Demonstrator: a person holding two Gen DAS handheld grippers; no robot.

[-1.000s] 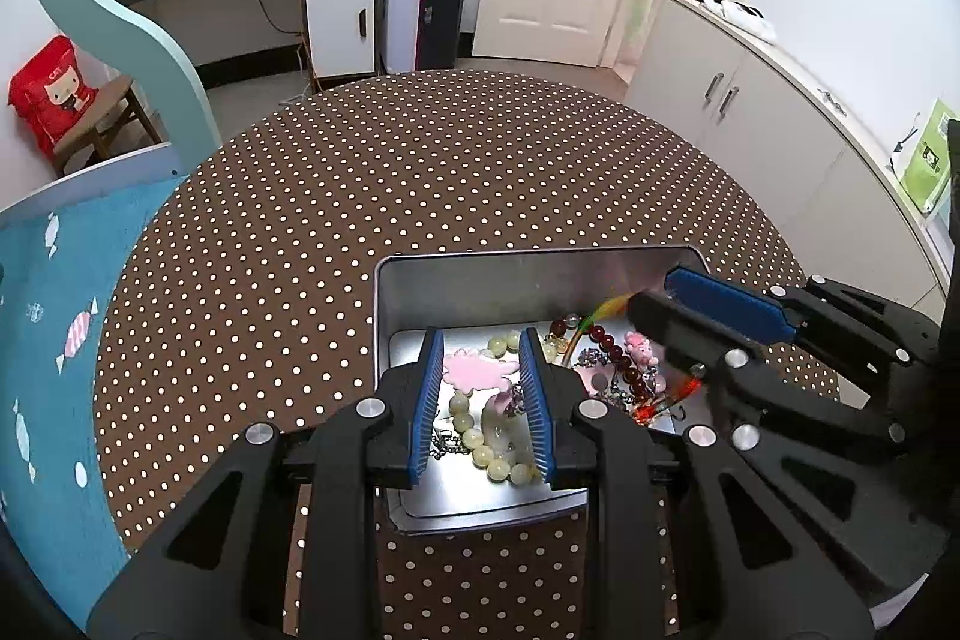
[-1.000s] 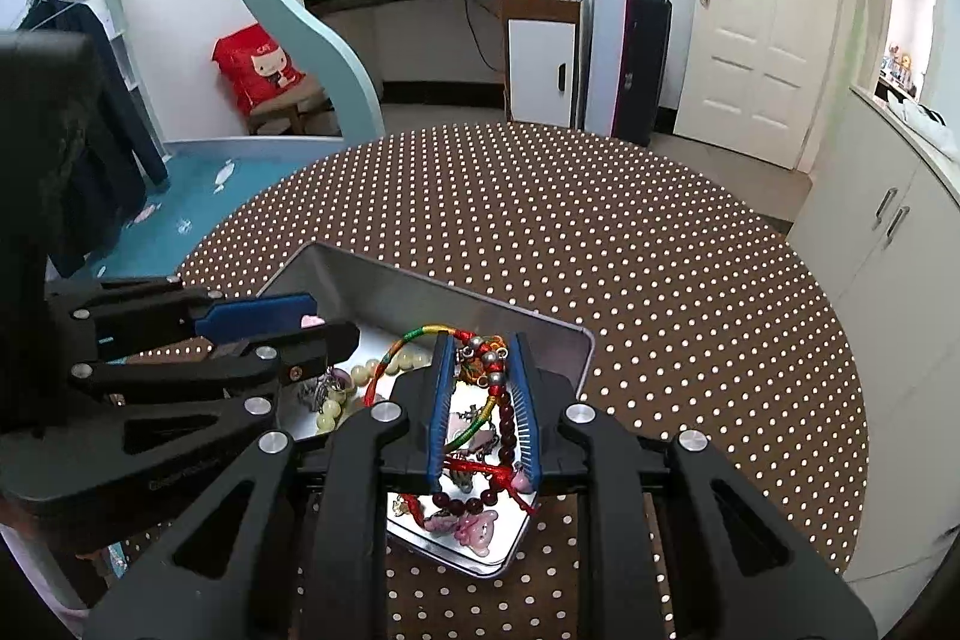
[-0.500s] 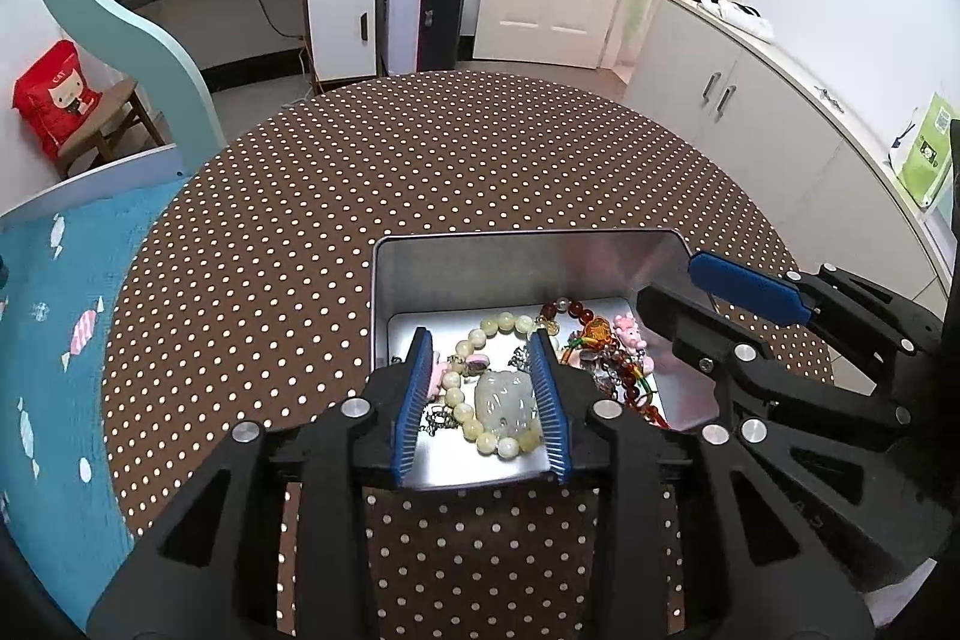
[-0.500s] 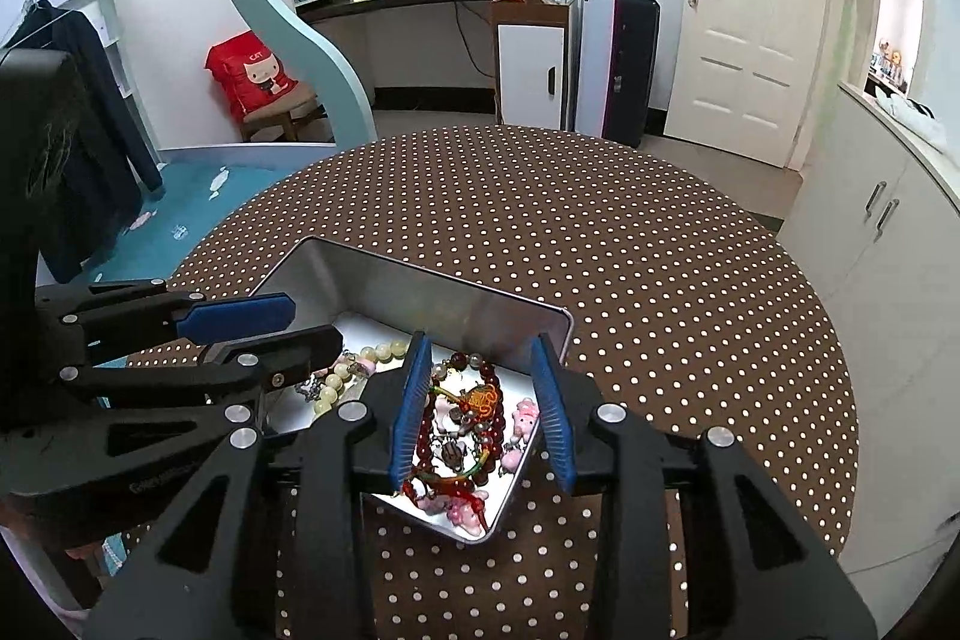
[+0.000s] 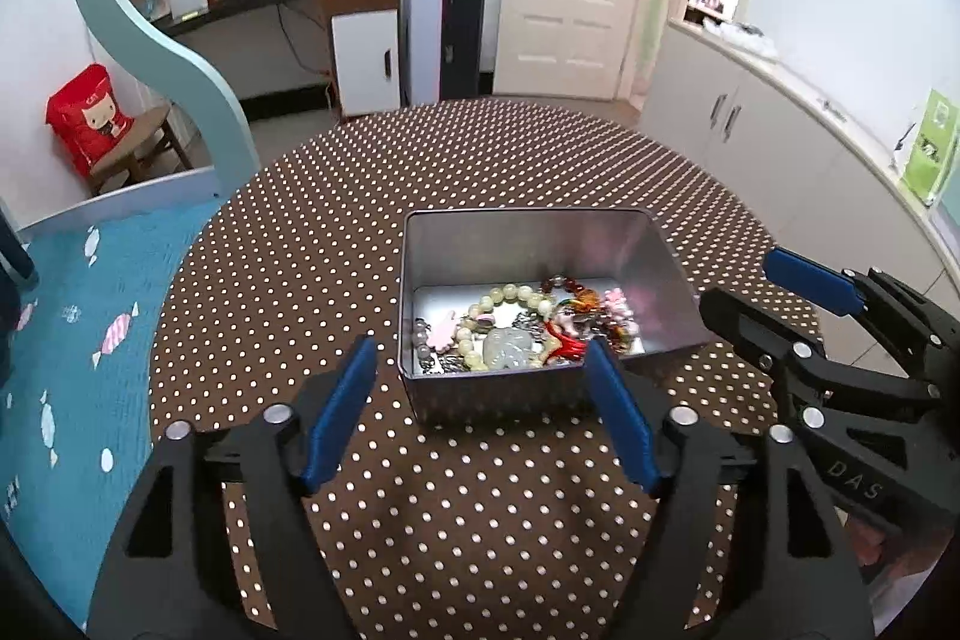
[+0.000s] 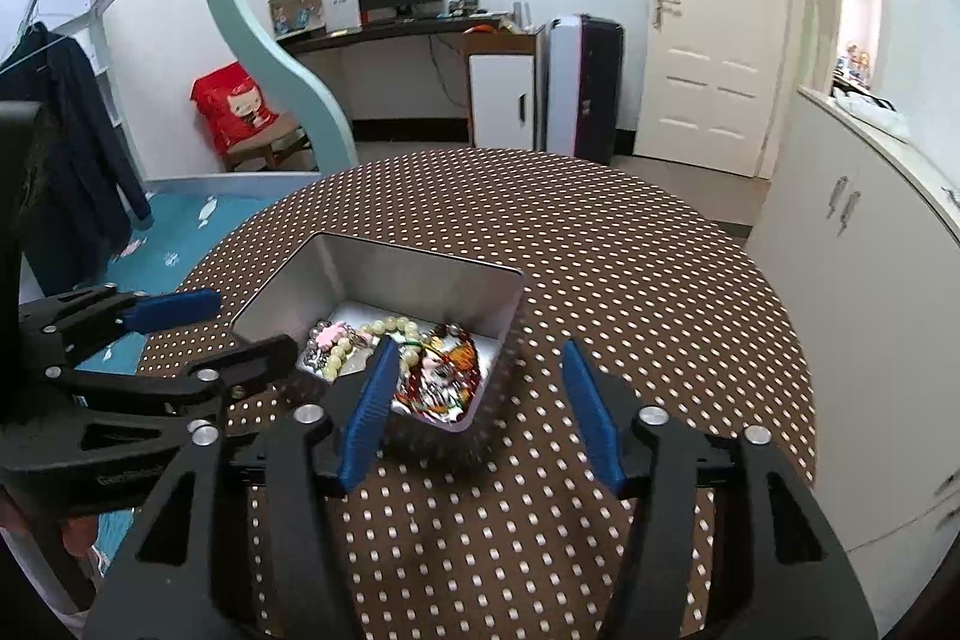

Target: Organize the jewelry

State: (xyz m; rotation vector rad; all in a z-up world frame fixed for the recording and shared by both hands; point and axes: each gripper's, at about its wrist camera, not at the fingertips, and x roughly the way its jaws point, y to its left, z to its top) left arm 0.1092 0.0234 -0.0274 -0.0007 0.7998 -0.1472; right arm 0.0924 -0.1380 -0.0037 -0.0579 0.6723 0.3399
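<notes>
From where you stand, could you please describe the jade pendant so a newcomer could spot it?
On the polka-dot round table stands an open metal tin of jewelry. Near the tin's front wall lies the jade pendant: one pale grey-green carved slab, unlike the round cream beads and red strands around it.

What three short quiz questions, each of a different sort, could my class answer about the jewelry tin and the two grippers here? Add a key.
1. True or false: the left gripper holds a bracelet.
2. Where does the pale green bead bracelet lie?
A. on the tablecloth
B. in the metal tin
C. between the jaws of the right gripper
3. Fill in: the tin stands on a brown tablecloth with white ____.

Key:
1. False. Its jaws stand open and empty, having just been opening.
2. B
3. dots
</notes>
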